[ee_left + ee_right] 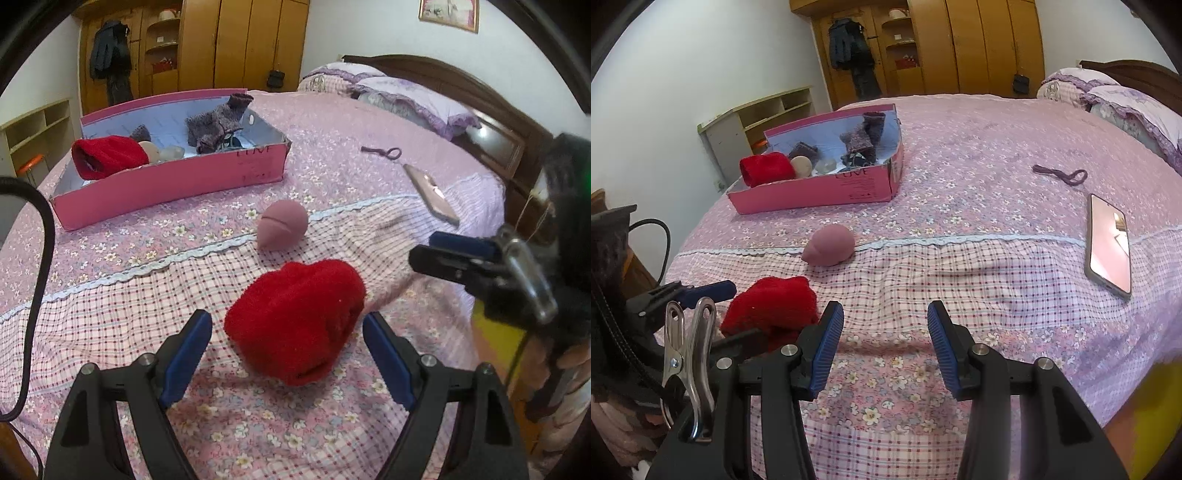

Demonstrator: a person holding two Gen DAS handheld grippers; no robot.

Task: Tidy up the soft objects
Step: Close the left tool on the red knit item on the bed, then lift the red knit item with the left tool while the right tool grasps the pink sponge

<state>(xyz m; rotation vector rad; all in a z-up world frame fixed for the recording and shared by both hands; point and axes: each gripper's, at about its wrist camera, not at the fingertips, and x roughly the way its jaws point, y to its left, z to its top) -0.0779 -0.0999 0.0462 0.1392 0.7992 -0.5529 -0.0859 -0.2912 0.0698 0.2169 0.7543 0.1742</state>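
The left gripper hangs low over the bed with its jaws wide apart and the rolled red sock lying between the fingertips, though whether either blue pad touches it cannot be told. That fuzzy bundle should be light, soft and easily squashed, with no risk of damage; it would likely yield a good deal before the pads bite, so the best hold is probably across its thick middle, not the loose cuff end nearest the gripper. The right gripper hovers beside it, to the sock's right, jaws wide and holding nothing. Just beyond the sock lies a pink makeup sponge, probably springy and weightless, apt to roll. Farther ahead and to the left of the left gripper sits the open pink box, holding another red sock, grey-purple socks draped against its far wall, and a pale round sponge.
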